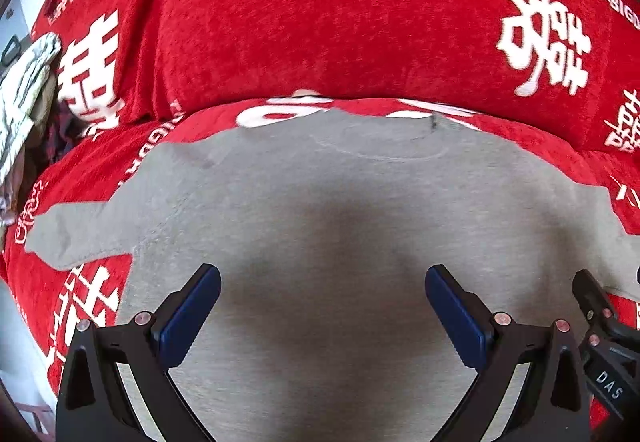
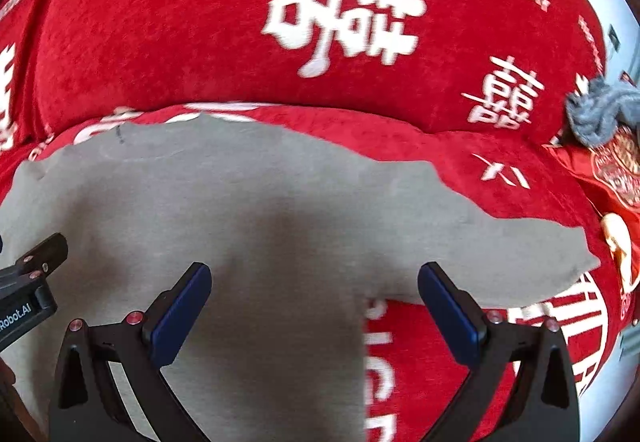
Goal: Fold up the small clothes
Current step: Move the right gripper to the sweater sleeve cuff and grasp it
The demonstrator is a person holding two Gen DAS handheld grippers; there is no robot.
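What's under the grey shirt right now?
The grey short-sleeved shirt lies spread flat on a red plush cover with white lettering, which shows all around its edges. Whatever lies directly beneath the shirt's body is covered and cannot be seen.

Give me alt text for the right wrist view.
A grey shirt lies flat on a red sofa, one sleeve spread out. The right gripper hovers open above it; the left gripper shows at the edge.
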